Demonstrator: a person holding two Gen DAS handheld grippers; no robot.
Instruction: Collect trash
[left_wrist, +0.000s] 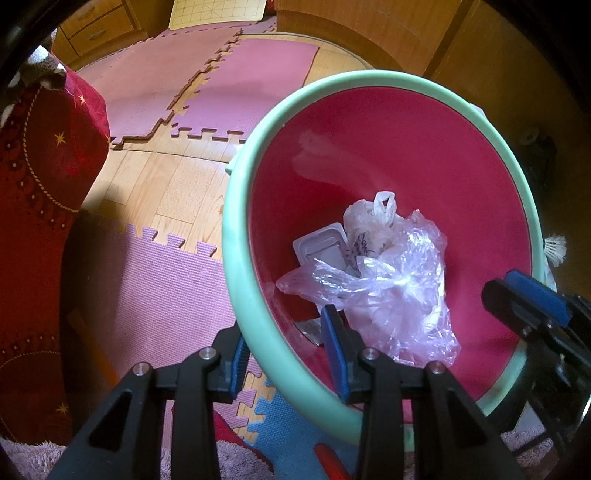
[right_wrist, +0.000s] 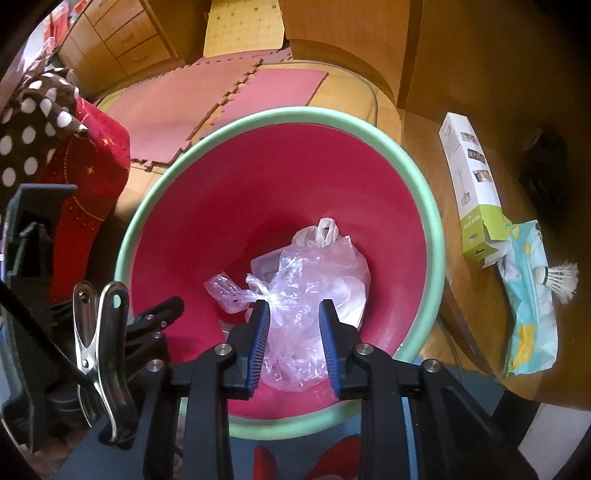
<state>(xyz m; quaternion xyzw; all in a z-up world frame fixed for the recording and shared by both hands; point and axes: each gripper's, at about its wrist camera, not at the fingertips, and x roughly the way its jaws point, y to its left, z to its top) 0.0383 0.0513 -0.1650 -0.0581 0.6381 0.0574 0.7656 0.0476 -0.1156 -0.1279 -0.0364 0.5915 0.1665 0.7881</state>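
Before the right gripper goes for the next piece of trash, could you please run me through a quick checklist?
1. Clear plastic bag inside the red bin: ok.
2. Right gripper free of the bag, fingers apart: ok.
3. Left gripper clamped on the bin's green rim: ok.
4. Bin has room left: ok.
5. Trash still on the wooden table, a torn blue wrapper and an open carton: not ok.
6. Whether the shuttlecock counts as trash: cannot tell.

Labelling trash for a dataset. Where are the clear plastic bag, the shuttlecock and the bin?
clear plastic bag (right_wrist: 295, 317), right wrist view, crumpled middle.
shuttlecock (right_wrist: 561, 280), right wrist view, white feathers.
bin (left_wrist: 236, 229), left wrist view, green rim.
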